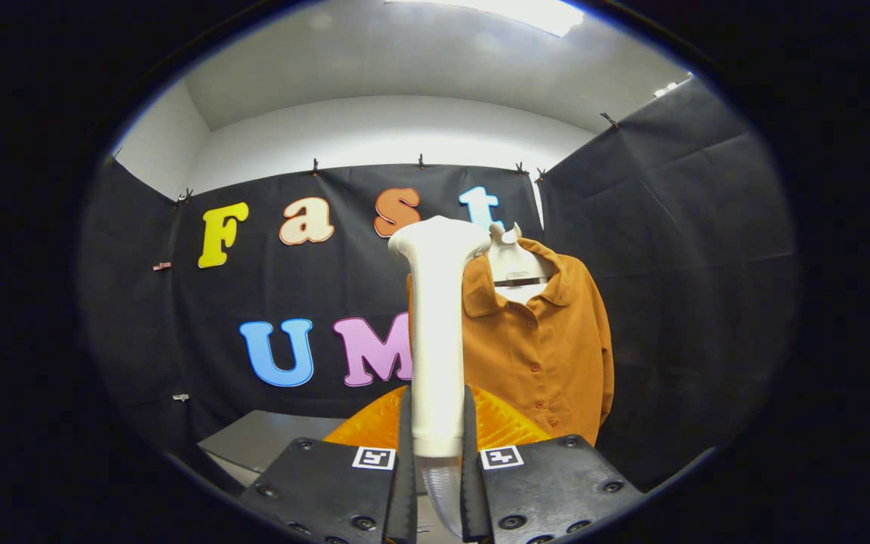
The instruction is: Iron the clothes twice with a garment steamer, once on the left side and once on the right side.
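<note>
The gripper (436,453) is clamped on the steamer (436,332), both fingers pressing its upright white handle, its head at the top. Beyond it, an orange shirt (548,347) hangs on a hanger (514,264) against the booth wall.

open room left of shirt (548,347)

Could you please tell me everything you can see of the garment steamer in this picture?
The garment steamer is a smooth, white, plastic-looking wand standing upright, with a rounded head at the top that bends toward the orange shirt hanging beyond it. Its lower end turns to a clear, ribbed section. The gripper is shut on it, both fingers pressing the handle's sides. The head overlaps the shirt's collar side in view; whether they touch I cannot tell.
</note>
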Demonstrator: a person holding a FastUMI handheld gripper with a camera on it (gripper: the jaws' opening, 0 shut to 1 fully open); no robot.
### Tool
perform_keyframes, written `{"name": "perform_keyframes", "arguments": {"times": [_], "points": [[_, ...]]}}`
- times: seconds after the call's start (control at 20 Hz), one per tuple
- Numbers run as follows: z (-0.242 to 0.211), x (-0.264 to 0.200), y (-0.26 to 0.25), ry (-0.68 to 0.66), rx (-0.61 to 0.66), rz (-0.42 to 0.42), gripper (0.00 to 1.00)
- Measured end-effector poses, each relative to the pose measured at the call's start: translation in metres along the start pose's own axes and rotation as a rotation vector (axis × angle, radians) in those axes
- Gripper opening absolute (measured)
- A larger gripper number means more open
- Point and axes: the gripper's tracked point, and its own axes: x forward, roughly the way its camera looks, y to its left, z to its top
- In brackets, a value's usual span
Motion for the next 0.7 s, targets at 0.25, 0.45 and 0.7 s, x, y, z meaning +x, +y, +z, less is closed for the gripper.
{"name": "perform_keyframes", "arguments": {"times": [0.25,0.45,0.7], "points": [[0.012,-0.010,0.035,-0.020,-0.019,0.048,0.26],[0.018,-0.016,0.053,-0.028,-0.020,0.072,0.26],[0.021,-0.021,0.072,-0.032,-0.035,0.093,0.26]]}}
